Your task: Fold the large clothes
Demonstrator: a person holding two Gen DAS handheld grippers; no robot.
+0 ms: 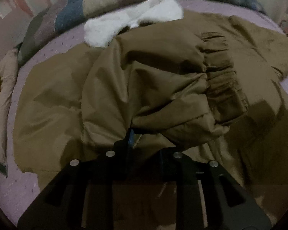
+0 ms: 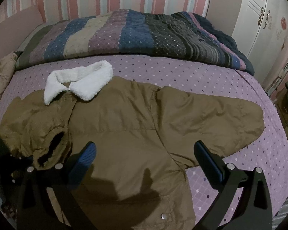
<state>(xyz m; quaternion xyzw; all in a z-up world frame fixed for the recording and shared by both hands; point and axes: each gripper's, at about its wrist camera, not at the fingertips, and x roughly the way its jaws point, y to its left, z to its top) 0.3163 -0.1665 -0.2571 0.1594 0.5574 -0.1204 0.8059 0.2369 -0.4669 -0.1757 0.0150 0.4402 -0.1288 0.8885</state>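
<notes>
A brown padded jacket [image 2: 124, 126] with a white fleece collar [image 2: 80, 82] lies spread on the bed. My left gripper [image 1: 133, 136] is shut on the jacket's left sleeve [image 1: 163, 88], holding it lifted over the jacket body, its elastic cuff [image 1: 222, 88] to the right. In the right wrist view that sleeve's cuff [image 2: 51, 149] hangs at the lower left, with the left gripper dark beside it. My right gripper [image 2: 144, 153] is open and empty, hovering above the jacket's lower front. The other sleeve [image 2: 217, 118] lies flat, stretched to the right.
The bed has a purple dotted sheet [image 2: 182, 71]. A striped quilt [image 2: 136, 34] is piled along the far side by the striped wall. A white wardrobe [image 2: 259, 19] stands at the right. Beige and yellow cloth [image 2: 2, 71] lies at the left edge.
</notes>
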